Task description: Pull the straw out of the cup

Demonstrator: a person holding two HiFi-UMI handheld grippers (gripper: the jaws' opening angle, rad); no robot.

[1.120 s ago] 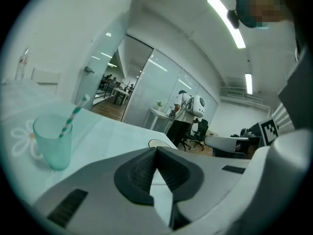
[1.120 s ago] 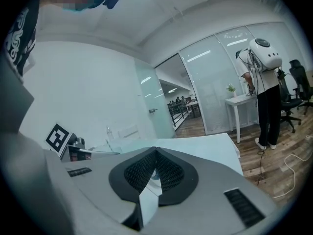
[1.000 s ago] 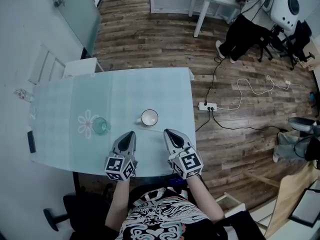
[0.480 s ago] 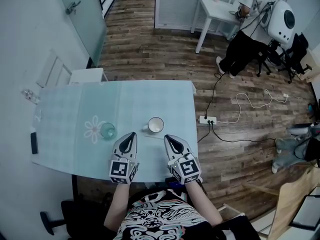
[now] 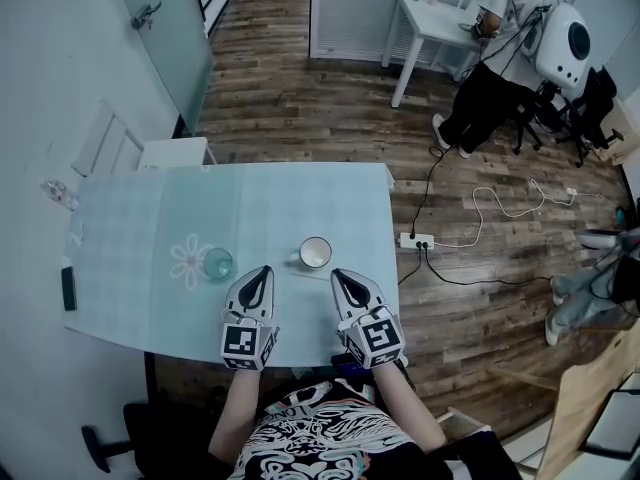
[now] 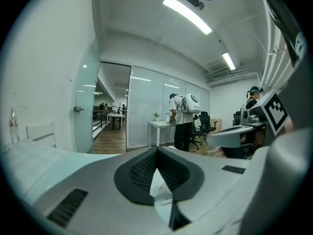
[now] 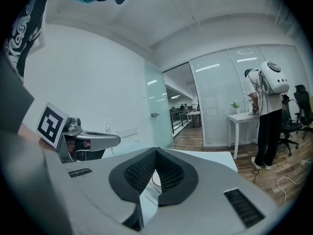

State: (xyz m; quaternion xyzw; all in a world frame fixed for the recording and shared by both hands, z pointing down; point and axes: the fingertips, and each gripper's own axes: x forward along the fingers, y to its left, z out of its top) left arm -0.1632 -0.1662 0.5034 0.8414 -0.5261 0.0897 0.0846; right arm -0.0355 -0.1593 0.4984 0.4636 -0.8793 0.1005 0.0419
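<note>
Lately little shifts: left tongs [image 5: 259,273] and right tongs [image 5: 340,277] stay shut, empty, just short of the cup [image 5: 315,252] on the tabletop [image 5: 280,193]; no straw shows, so nothing is being pulled.

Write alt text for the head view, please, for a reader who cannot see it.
The left gripper and right gripper, hand-held, jaws shut, hover over the near edge of a pale table, pointing toward a white mug. A green glass stands left of the mug.
</note>
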